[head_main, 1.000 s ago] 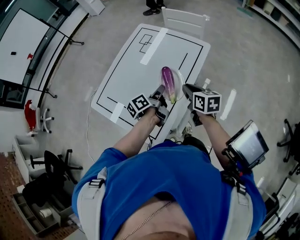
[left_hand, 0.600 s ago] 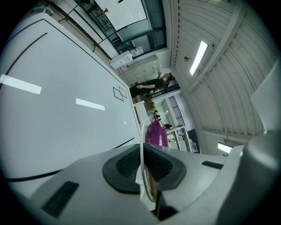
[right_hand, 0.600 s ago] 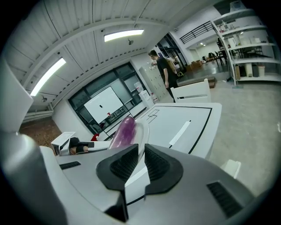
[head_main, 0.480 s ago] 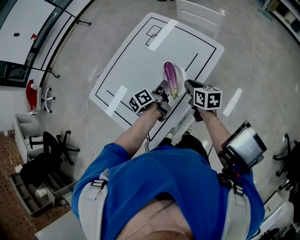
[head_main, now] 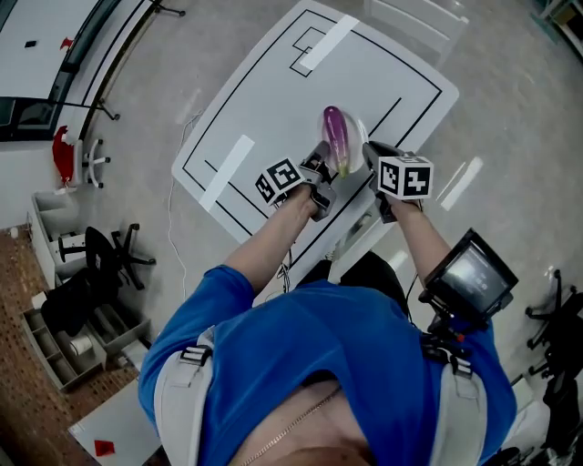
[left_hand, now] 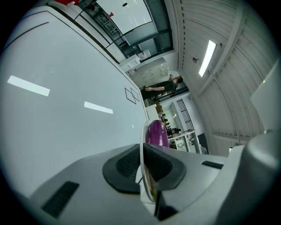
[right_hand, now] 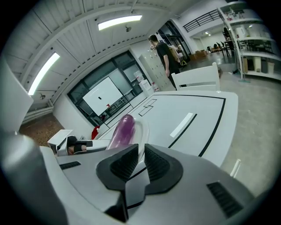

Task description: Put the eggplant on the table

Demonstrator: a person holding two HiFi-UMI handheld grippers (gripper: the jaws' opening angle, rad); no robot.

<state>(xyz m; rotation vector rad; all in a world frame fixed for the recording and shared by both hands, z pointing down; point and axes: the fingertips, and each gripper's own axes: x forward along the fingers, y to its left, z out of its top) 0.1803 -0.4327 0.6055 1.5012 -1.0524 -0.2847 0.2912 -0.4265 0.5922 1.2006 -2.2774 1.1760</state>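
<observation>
White worktop (head_main: 273,100) filling the upper middle of the head view, marked with a black outline and two strips of pale tape (head_main: 226,171). Blue-shirted person (head_main: 319,364) standing at its near edge, both forearms stretched forward over that edge. White chair (head_main: 414,18) just past the far corner. Small dark screen (head_main: 469,278) by the right forearm, off the worktop's near-right side.

White plate (head_main: 357,136) close to the near-right edge, just inside the black outline, pinched from two sides. Resting on the worktop or lifted clear of it: cannot tell.

On the plate's rim, the left hand-held gripper (left_hand: 143,167), closed down so that its dark ribbed pads sit on either side of the thin edge with almost no gap left. On the opposite side of the rim, the right hand-held gripper (right_hand: 140,165), clamped the same way, pads tight against the plate edge.

Purple eggplant (head_main: 334,136) lying lengthwise on the plate between the two grippers, greenish stem end toward the near edge, rounded end toward the far side of the worktop. Carried by the plate alone, apart from the bare worktop surface and touched by neither gripper.
</observation>
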